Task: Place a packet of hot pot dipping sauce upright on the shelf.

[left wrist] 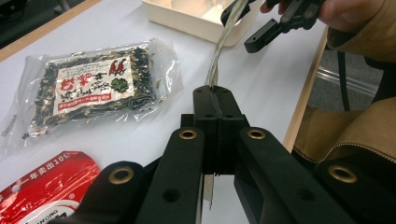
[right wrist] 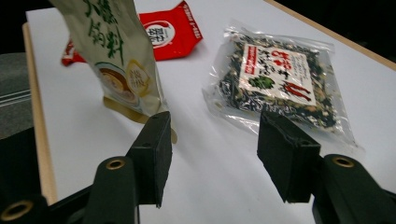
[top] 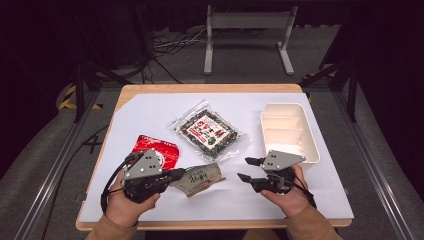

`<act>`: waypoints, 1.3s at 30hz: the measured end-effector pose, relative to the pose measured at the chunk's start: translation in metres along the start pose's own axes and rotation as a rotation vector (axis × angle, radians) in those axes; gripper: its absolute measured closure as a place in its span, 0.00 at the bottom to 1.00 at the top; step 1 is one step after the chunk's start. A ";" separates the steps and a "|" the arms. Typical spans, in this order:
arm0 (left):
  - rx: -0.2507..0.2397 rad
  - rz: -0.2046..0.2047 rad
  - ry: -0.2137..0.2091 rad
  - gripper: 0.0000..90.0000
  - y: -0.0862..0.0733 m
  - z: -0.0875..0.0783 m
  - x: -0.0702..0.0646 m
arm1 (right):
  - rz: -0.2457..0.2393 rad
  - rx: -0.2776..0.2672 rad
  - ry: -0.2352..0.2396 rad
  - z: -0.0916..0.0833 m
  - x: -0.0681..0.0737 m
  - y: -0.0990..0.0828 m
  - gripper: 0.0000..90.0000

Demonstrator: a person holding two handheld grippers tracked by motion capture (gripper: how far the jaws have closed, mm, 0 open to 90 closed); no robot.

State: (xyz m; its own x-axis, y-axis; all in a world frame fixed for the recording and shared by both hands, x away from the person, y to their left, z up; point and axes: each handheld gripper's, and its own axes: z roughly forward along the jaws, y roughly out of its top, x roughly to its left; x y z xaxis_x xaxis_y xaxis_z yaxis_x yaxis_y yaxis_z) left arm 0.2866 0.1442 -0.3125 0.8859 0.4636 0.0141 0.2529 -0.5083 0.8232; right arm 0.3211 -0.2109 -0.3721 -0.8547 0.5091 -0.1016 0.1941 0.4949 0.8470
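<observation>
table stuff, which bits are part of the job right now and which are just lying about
In the job:
- beige sachet, pinched in the shut left gripper
- right gripper, open beside it

Lying about:
- red packet
- clear seaweed packet
- white tray

The high view looks forward and down from above the person's side onto the whole table (top: 210, 90), with the floor and a stand beyond it. The left gripper view rides low and close behind the left gripper (left wrist: 217, 100), facing across the white sheet toward the white tray (left wrist: 177, 18) and the right gripper (left wrist: 261, 28). The right gripper view sits just above the sheet behind the right gripper (right wrist: 212, 140), facing the opposite way. Both gripper views share the clear seaweed packet (left wrist: 91, 86) (right wrist: 280, 79) and red packet (left wrist: 46, 186) (right wrist: 173, 30), which also lie mid-table in the high view.
</observation>
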 end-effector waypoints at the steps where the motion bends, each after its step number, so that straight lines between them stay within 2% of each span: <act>1: 0.000 0.003 0.001 1.00 0.001 -0.001 0.000 | -0.009 -0.001 0.011 -0.001 0.001 0.003 0.51; 4: -0.001 0.004 -0.004 1.00 0.002 -0.003 0.000 | -0.035 -0.003 0.047 -0.003 0.002 0.013 0.53; 12: 0.011 0.012 -0.004 1.00 0.003 -0.006 -0.001 | -0.109 0.039 0.151 -0.004 0.006 0.039 0.57; 14: 0.011 0.015 -0.005 1.00 0.003 -0.006 -0.001 | -0.155 0.059 0.177 -0.004 0.011 0.051 0.57; 17: 0.011 0.016 -0.007 1.00 0.004 -0.005 -0.002 | -0.184 0.081 0.212 -0.001 0.016 0.059 0.57; 18: 0.011 0.016 -0.007 1.00 0.004 -0.005 -0.002 | -0.184 0.081 0.212 -0.001 0.016 0.059 0.57; 23: 0.013 0.024 -0.012 1.00 0.004 -0.005 -0.003 | -0.254 0.110 0.231 0.008 0.025 0.076 0.57; 29: 0.016 0.033 -0.019 1.00 0.005 -0.004 -0.006 | -0.286 0.136 0.237 0.018 0.030 0.086 0.58; 36: 0.013 0.040 -0.031 1.00 0.006 -0.003 -0.009 | -0.324 0.170 0.250 0.033 0.034 0.093 0.67; 39: 0.010 0.043 -0.034 1.00 0.007 -0.002 -0.011 | -0.332 0.185 0.277 0.039 0.037 0.094 0.72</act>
State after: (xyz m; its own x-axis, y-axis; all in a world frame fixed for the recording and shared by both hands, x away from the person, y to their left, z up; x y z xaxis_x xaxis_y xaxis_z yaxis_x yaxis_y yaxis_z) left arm 0.2782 0.1373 -0.3060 0.9085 0.4169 0.0298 0.2185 -0.5345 0.8164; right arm 0.3270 -0.1180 -0.3166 -0.9764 0.1072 -0.1875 -0.0511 0.7290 0.6826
